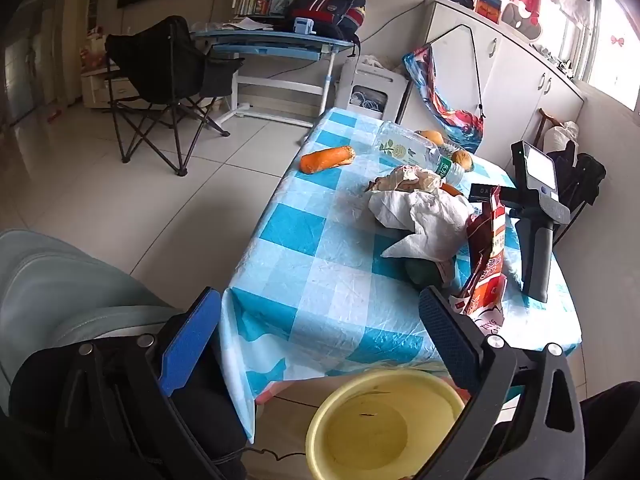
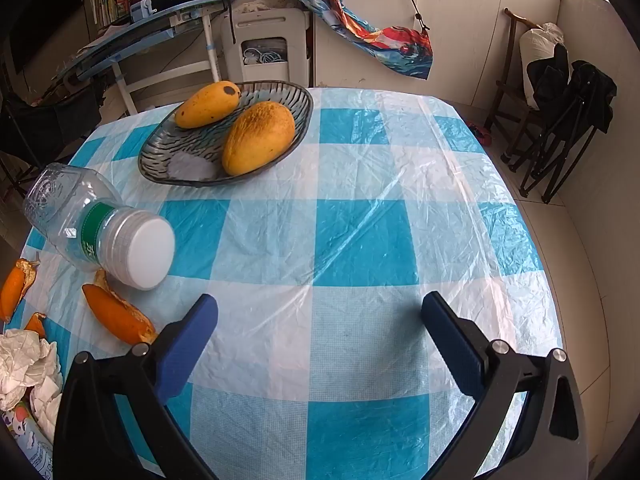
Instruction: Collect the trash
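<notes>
Both wrist cameras tilt down over the same checked table (image 2: pixel 360 240).

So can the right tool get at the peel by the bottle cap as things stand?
Probably yes: the right tool is open, and the peel lies bare on the cloth just beside its left finger.

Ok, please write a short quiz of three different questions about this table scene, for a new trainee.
1. True or false: the plastic bottle stands upright.
2. How many mangoes lie in the glass dish?
3. The yellow basin is: A) on the table, B) below the table edge, C) on the folding chair.

Key:
1. False, it lies on its side.
2. Two.
3. B.
</notes>
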